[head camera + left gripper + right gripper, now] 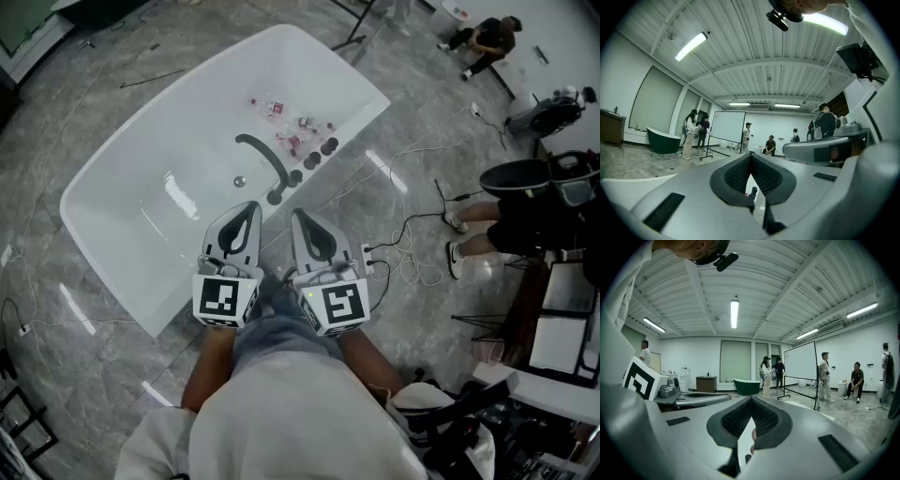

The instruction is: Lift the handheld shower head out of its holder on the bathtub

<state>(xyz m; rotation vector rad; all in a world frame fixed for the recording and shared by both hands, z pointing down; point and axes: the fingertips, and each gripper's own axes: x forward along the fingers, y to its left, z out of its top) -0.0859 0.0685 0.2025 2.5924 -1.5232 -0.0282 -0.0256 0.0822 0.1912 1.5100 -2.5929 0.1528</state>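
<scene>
Beside the glossy white oval bathtub, I am holding the left gripper and the right gripper roughly level. Each one's ridged black rubber fingers are pressed together on nothing. The dark, slim, curved handheld shower head is sitting in its holder on the tub's near rim, left of the round black knobs. I judge the reach unstarted. Next I am planning to spread one pair and close round that smooth neck.

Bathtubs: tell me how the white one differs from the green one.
The white bathtub sits close by; the green bathtub stands far across the room. The white bathtub has dark fittings on its rim; none can be made out on the green bathtub. Both are freestanding.
</scene>
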